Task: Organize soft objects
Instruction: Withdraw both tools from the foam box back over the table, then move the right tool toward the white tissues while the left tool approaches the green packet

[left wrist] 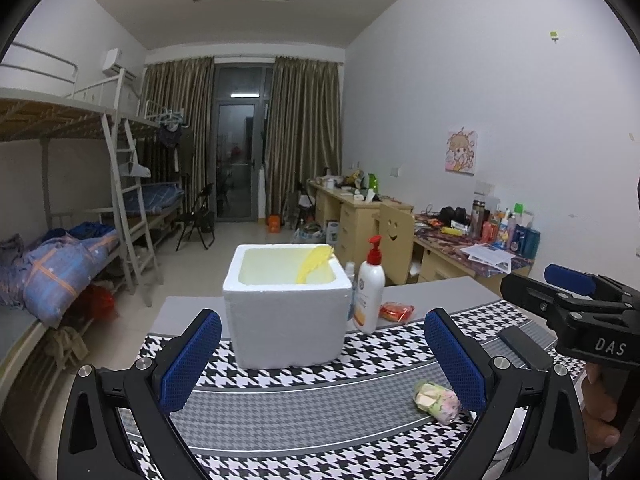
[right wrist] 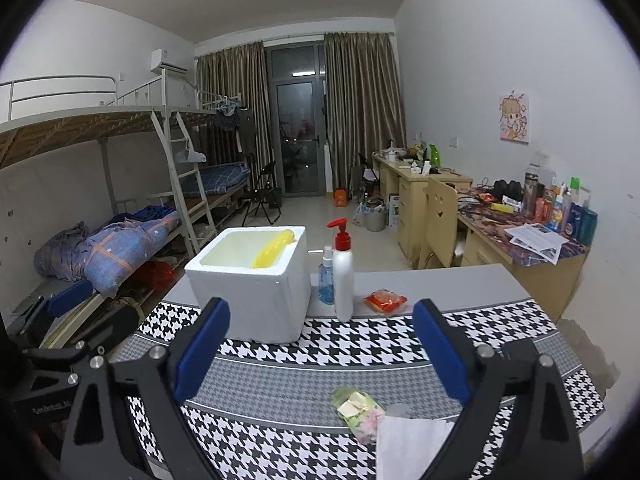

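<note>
- Left wrist view: the left gripper (left wrist: 322, 364) hangs low over a houndstooth mat (left wrist: 304, 404), pointing slightly downward, jaws spread wide with nothing between them. A small soft pastel bundle (left wrist: 438, 400) lies on the mat just beside the right-hand blue pad (left wrist: 456, 364). Risk, as a judgement: closing from here could clip the bundle's edge and push it away instead of gripping it.
- A white foam box (left wrist: 288, 308) stands ahead on the mat with a yellow soft thing (left wrist: 314, 264) leaning inside. A pump bottle (left wrist: 370, 288) stands close by its right side; a careless swing towards the box might topple it.
- The right gripper (left wrist: 568, 300) shows at the right edge, held by a hand (left wrist: 600, 408).
- Right wrist view: the right gripper (right wrist: 320, 356) is tilted gently down, jaws fully apart and empty. The bundle (right wrist: 358, 408) lies near, between the fingers, touching a white tissue (right wrist: 412, 444). Grabbing could catch both together.
</note>
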Demonstrator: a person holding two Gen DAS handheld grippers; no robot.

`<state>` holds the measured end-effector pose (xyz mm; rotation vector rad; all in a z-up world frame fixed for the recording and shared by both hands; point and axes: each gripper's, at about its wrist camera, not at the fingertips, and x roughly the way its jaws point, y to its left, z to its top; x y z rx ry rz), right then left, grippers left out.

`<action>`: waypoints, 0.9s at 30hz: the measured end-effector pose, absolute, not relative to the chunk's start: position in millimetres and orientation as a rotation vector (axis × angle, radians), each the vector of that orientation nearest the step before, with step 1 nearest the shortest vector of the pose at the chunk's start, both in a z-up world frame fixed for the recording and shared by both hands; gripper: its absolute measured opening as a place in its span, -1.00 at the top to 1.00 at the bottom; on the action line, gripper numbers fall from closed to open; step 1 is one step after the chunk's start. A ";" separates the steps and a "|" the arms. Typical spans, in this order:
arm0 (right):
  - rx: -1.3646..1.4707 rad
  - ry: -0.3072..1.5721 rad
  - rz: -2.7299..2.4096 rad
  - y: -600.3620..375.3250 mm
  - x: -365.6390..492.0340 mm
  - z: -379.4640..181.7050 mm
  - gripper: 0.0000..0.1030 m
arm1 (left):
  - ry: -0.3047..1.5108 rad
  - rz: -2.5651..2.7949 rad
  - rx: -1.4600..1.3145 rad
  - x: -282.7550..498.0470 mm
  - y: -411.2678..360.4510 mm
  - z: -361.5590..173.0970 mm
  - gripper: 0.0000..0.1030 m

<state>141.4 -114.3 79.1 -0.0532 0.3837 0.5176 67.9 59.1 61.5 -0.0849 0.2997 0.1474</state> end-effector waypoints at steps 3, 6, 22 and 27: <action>-0.041 0.370 0.508 -123.8 136.5 77.4 -0.85 | 0.302 0.132 -0.088 67.7 54.0 58.7 -0.98; -0.029 0.371 0.500 -132.4 136.6 74.4 -0.85 | 0.301 0.123 -0.086 67.9 48.7 54.7 -0.98; -0.001 0.400 0.411 -172.1 135.7 45.7 -0.85 | 0.305 0.075 -0.089 70.9 25.9 37.4 -0.98; -0.011 0.395 0.383 -179.4 134.0 38.3 -0.85 | 0.336 0.042 -0.062 76.6 13.0 27.6 -0.98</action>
